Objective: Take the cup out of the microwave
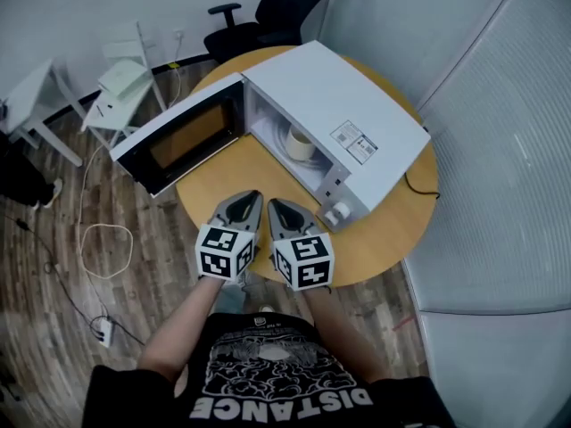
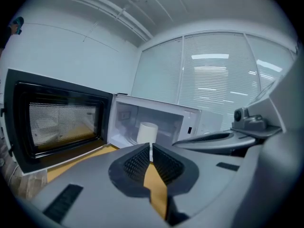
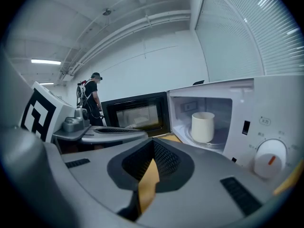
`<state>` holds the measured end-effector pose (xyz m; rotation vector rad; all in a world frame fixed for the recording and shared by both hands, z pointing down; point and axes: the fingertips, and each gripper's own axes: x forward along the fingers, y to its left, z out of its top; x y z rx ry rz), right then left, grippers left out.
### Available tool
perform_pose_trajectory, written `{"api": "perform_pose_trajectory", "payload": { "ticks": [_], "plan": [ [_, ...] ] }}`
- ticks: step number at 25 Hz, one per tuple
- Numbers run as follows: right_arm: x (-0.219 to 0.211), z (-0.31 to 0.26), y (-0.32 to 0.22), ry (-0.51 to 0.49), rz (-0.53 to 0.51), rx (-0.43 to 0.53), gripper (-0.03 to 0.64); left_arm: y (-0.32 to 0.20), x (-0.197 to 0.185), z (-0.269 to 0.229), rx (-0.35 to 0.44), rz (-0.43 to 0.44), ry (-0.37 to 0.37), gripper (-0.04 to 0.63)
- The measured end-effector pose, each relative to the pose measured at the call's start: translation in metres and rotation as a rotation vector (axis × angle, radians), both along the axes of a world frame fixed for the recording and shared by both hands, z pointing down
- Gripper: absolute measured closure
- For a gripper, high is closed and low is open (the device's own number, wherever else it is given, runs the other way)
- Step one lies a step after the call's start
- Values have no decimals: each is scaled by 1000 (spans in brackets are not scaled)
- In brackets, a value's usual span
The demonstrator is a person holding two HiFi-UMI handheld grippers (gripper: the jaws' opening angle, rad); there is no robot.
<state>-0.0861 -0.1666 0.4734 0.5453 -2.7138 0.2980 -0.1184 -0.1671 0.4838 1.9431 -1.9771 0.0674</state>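
A white microwave stands on a round wooden table, its black-framed door swung wide open to the left. Inside, on the turntable, stands a cream cup, upright; it also shows as the cup in the left gripper view and the cup in the right gripper view. My left gripper and right gripper hover side by side over the table's near edge, short of the cavity. The left gripper and right gripper are both shut, with nothing between the jaws.
The control dial sits right of the cavity. A black cord trails off the table's right side. An office chair stands behind the table, white racks and floor cables to the left, a glass partition to the right. A person stands far back.
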Motion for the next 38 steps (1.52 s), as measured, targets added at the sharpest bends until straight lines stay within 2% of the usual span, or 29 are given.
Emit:
{"api": "perform_pose_trajectory", "payload": {
  "ticks": [8,12,16,26,38],
  "plan": [
    [-5,-1,-39,3,126,4,601,-47,-6,1,15,137,-15,583],
    [-2,2,-55,10,191,1,601,-68,-4,4,19,209,12,580],
    [1,4,-69,15,249,1,601,-86,0,10,2,292,22,507],
    [7,3,-97,23,368,17,601,-125,-3,16,17,405,43,435],
    [0,9,-113,28,430,19,601,-162,-14,35,7,488,39,308]
  ]
}}
